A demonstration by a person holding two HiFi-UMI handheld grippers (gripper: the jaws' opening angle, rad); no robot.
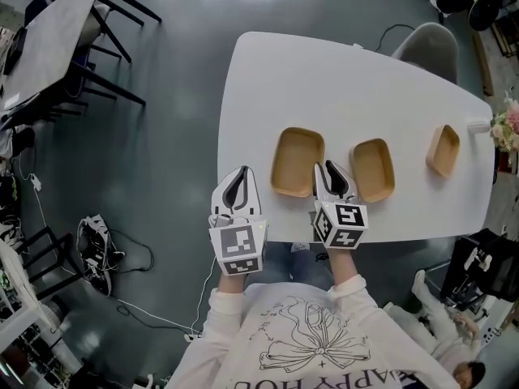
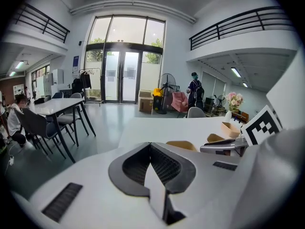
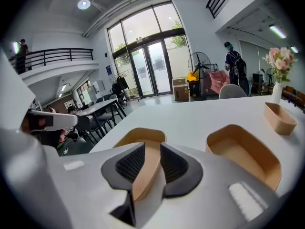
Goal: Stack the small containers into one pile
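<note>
- Tan left container [image 1: 297,159] sits on the white table [image 1: 324,79], with its right wall pinched between the jaws of the right gripper [image 1: 326,173].
- Lift it level, then lower it squarely into the middle container [image 1: 373,168].
- Jaws together and empty, the left gripper [image 1: 242,177] could steady the receiver.

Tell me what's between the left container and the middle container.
The right gripper fills that gap, as the head view shows. The right gripper view shows its jaws on the right rim of the left container. The middle container lies just beyond.
</note>
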